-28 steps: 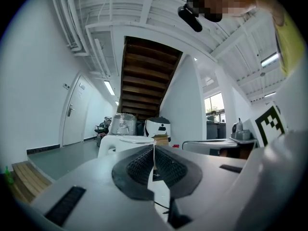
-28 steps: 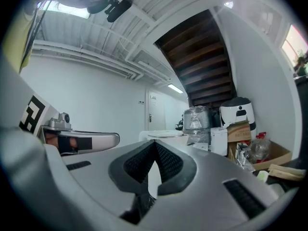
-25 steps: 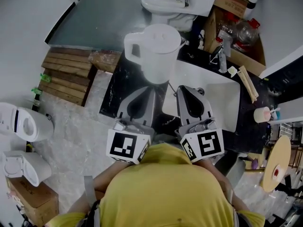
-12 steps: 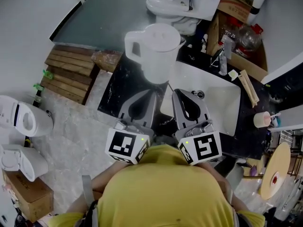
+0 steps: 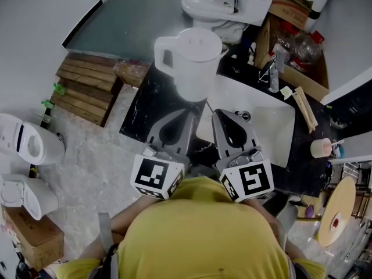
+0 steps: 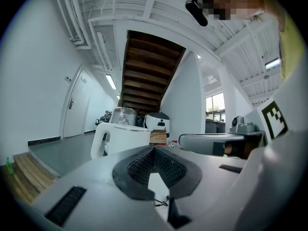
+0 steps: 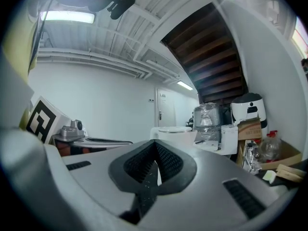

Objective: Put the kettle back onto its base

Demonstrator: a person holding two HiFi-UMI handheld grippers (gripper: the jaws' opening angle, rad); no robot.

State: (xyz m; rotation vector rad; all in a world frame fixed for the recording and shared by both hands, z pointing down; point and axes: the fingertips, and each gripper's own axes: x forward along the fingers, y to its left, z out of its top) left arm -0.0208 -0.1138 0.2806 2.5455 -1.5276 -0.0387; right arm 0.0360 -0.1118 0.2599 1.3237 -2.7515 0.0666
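Observation:
The white kettle (image 5: 192,63) stands upright on the black counter (image 5: 145,112), lid shut and handle to the left, just beyond the white sink's (image 5: 270,127) far left corner. I cannot see its base. My left gripper (image 5: 188,113) and right gripper (image 5: 217,113) hover side by side just short of the kettle, both shut and empty. In the left gripper view the kettle (image 6: 122,139) sits ahead of the left gripper (image 6: 154,148), a little to its left. In the right gripper view the kettle's top (image 7: 175,131) shows over the right gripper (image 7: 156,143).
A faucet (image 5: 273,77) stands at the sink's far edge, wooden sticks (image 5: 305,104) on its right and a cup (image 5: 321,146) further right. A cardboard box of bottles (image 5: 293,36) and a toilet (image 5: 215,7) lie beyond. A wooden pallet (image 5: 87,95) is on the floor left.
The right gripper has edged slightly left, toward the left gripper. The kettle and the left gripper stay where they were.

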